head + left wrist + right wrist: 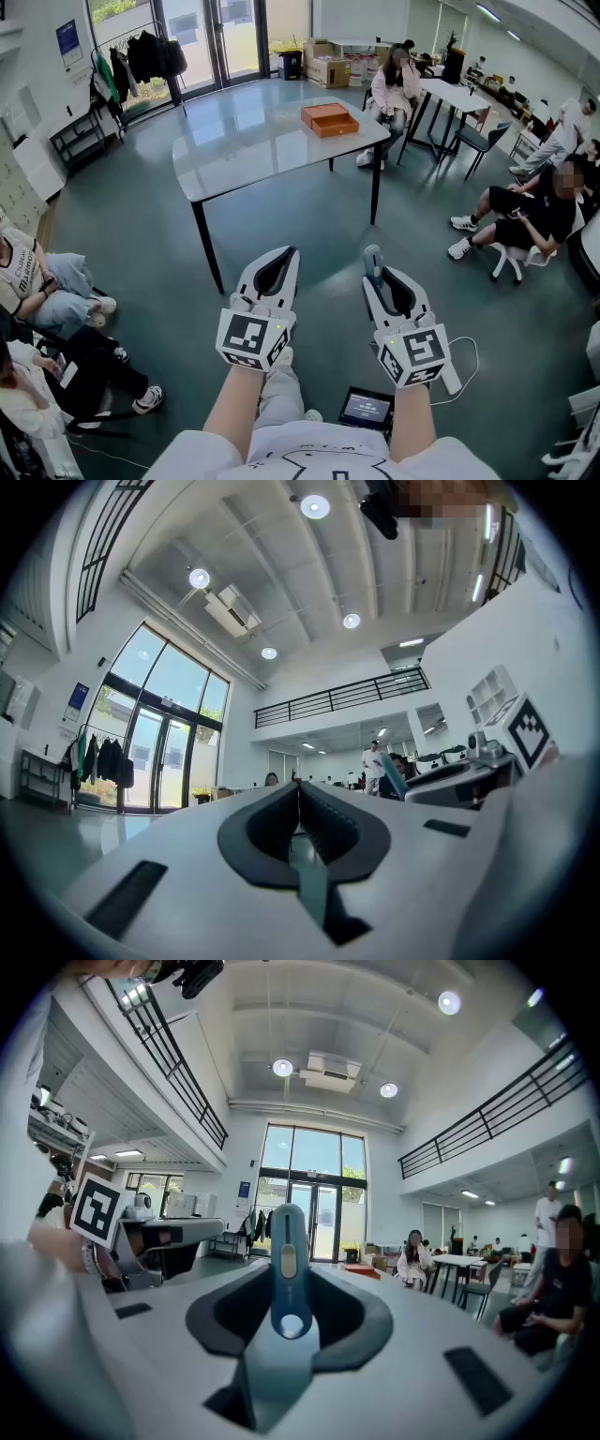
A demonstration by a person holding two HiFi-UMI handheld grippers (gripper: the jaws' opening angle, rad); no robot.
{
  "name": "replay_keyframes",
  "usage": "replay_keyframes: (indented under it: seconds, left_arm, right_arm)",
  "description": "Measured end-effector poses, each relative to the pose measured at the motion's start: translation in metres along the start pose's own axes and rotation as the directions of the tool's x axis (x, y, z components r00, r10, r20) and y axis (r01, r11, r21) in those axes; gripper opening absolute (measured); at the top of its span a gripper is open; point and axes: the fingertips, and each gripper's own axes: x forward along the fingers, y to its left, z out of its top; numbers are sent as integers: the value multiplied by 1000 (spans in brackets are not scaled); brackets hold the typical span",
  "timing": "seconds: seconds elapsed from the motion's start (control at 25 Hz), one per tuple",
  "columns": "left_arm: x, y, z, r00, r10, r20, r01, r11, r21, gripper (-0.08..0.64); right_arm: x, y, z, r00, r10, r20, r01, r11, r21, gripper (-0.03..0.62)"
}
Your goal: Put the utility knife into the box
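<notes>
An orange box (336,125) lies open on the grey table (244,155), far ahead of me, with its orange lid (321,112) next to it. My right gripper (376,260) is shut on a blue utility knife (373,264). In the right gripper view the knife (287,1274) stands upright between the dark pads, its tip poking past them, and the box (362,1271) shows small in the distance. My left gripper (285,255) is held level beside the right one, jaws shut with nothing between them (298,791). Both are in mid-air over the floor, well short of the table.
People sit on chairs to the left (37,291) and right (534,211), and one sits behind the table (394,89). A second white table (459,96) stands at the back right. A small screen (367,409) hangs near my waist. A coat rack (141,56) stands by the glass doors.
</notes>
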Motion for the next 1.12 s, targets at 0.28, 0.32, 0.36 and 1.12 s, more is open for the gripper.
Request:
replay_keyframes:
  seconds: [0.28,0.32,0.36,1.12]
  left_arm:
    - [-5,-8,6,1000,2,9,-2,1000,10,15]
    - [-4,-8,7,1000,2,10,-2,1000,10,15]
    - [-3,-8,9,1000,2,10,-2,1000,9,15]
    - [99,73,-20,1000,-25,11,26,999,-36,15]
  right_arm:
    - [-8,3,3,1000,7,18,-7,1000,5,132]
    - [-8,2,4,1000,7,18,-7,1000,7,132]
    - [-9,1,5,1000,6,18,-6,1000,10,132]
    - [113,-46,1,1000,1,-9,-1,999,35,132]
